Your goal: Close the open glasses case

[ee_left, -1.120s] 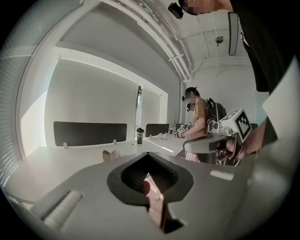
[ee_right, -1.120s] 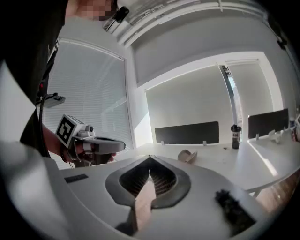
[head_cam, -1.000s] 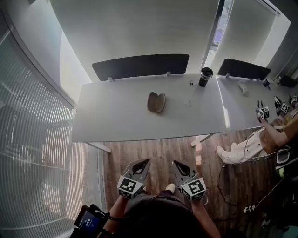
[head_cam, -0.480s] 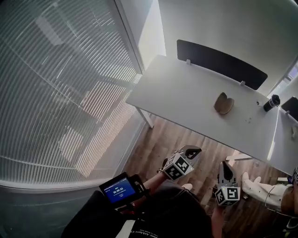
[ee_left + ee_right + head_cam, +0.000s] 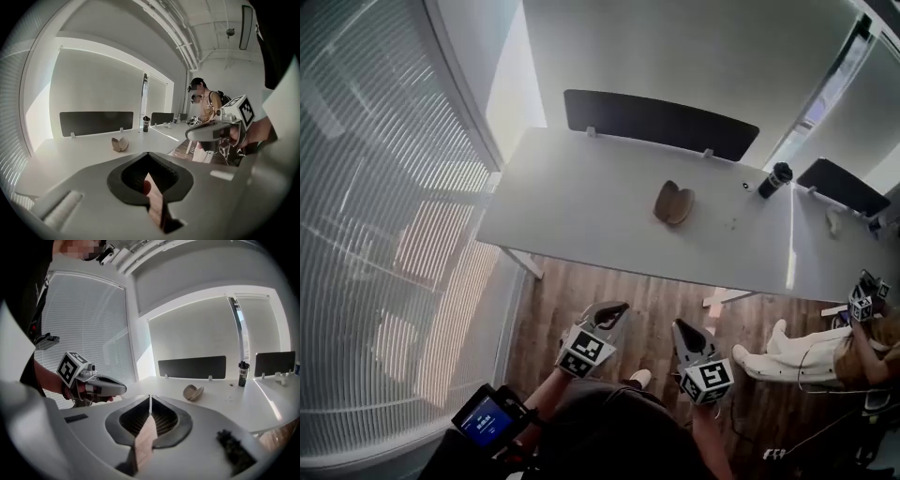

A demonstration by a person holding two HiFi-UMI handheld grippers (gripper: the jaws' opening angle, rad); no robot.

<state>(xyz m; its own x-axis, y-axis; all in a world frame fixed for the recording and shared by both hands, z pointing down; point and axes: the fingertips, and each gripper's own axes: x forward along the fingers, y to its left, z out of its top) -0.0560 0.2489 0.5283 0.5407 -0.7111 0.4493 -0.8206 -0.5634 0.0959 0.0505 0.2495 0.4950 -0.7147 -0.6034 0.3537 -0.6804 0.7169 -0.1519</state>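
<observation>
A brown glasses case (image 5: 674,202) lies open like a clamshell in the middle of the white table (image 5: 581,206). It also shows far off in the left gripper view (image 5: 119,143) and the right gripper view (image 5: 192,391). Both grippers hang low over the wood floor, well short of the table's near edge. My left gripper (image 5: 609,314) has its jaws shut (image 5: 147,153) with nothing in them. My right gripper (image 5: 682,330) is also shut and empty (image 5: 150,397). The two are side by side, a little apart.
A black tumbler (image 5: 777,178) stands at the table's far right corner. A dark divider panel (image 5: 661,122) runs along the back edge. A second desk (image 5: 848,239) adjoins on the right, where another person (image 5: 825,352) sits. Slatted blinds (image 5: 375,216) fill the left.
The head view has swung, so the table shifts across the picture. Both grippers stay low near the body, shut. The case has not moved.
</observation>
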